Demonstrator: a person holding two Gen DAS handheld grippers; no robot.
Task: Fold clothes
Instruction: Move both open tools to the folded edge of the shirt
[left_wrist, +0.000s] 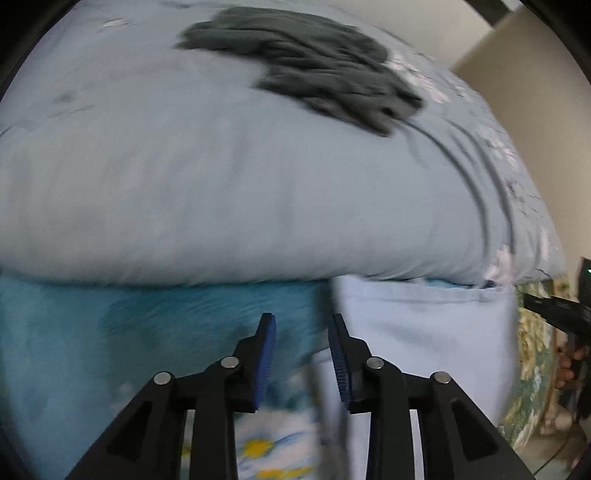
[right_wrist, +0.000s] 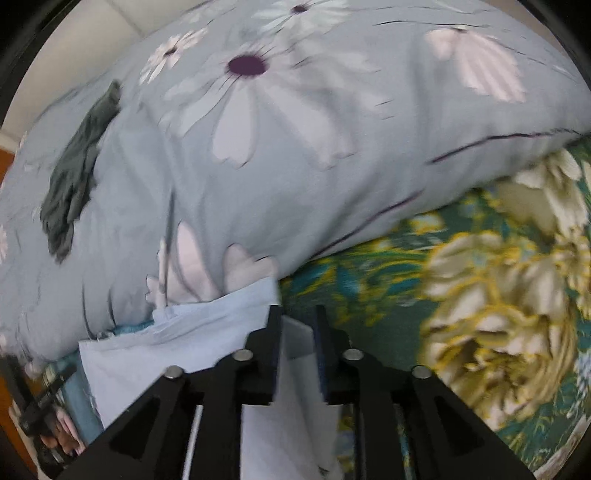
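A pale blue cloth (left_wrist: 424, 332) hangs in front of the bed's edge; it also shows in the right wrist view (right_wrist: 177, 339). My left gripper (left_wrist: 302, 325) is open and empty, its blue pads apart, just left of the cloth's edge. My right gripper (right_wrist: 297, 317) has the cloth's edge running between its fingers, which stand a little apart; whether they pinch it is unclear. A crumpled dark grey garment (left_wrist: 306, 66) lies far back on the quilt and also shows in the right wrist view (right_wrist: 77, 177).
A thick pale blue quilt (left_wrist: 221, 192) with flower prints (right_wrist: 255, 110) fills the bed. A teal sheet (left_wrist: 110, 325) lies under it at the left, a green and yellow floral sheet (right_wrist: 480, 295) at the right. The other gripper (left_wrist: 554, 306) shows at the right edge.
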